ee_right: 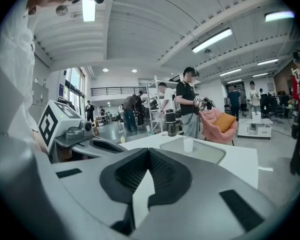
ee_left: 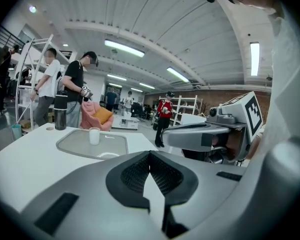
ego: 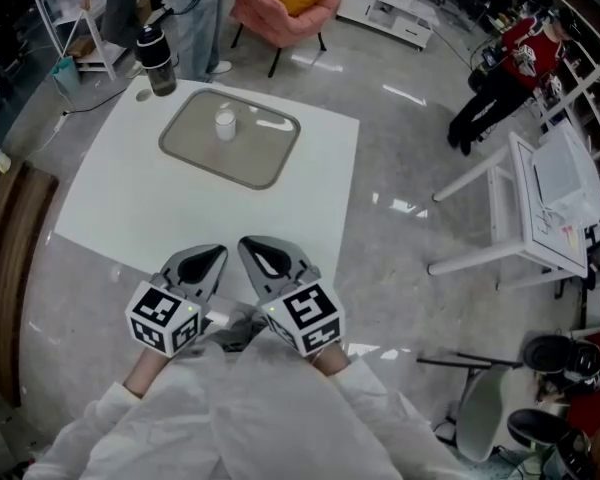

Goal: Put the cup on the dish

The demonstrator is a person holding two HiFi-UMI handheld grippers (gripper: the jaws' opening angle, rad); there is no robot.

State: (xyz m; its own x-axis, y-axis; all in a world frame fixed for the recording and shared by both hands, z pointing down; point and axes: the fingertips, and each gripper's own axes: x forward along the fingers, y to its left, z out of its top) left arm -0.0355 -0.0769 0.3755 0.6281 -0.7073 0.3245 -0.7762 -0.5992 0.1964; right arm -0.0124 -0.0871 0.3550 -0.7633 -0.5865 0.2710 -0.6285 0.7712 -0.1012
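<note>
A small white cup (ego: 225,125) stands upright on a grey rectangular dish (ego: 185,148) at the far side of the white table (ego: 130,208). Both grippers hover side by side at the table's near edge, well short of the dish. My left gripper (ego: 216,255) is shut with nothing between its pads. My right gripper (ego: 250,245) is shut and empty too. From the left gripper view, the cup (ee_left: 94,135) and the dish (ee_left: 70,145) lie far ahead, beyond the closed left gripper (ee_left: 150,156). In the right gripper view the cup (ee_right: 188,144) shows past the shut right gripper (ee_right: 149,156).
A black bottle (ego: 156,60) stands on the table's far left corner. Behind the table are a pink chair (ego: 280,8) with an orange cushion and people standing. A white side table (ego: 540,208) is on the right; black chairs (ego: 550,388) sit at the lower right.
</note>
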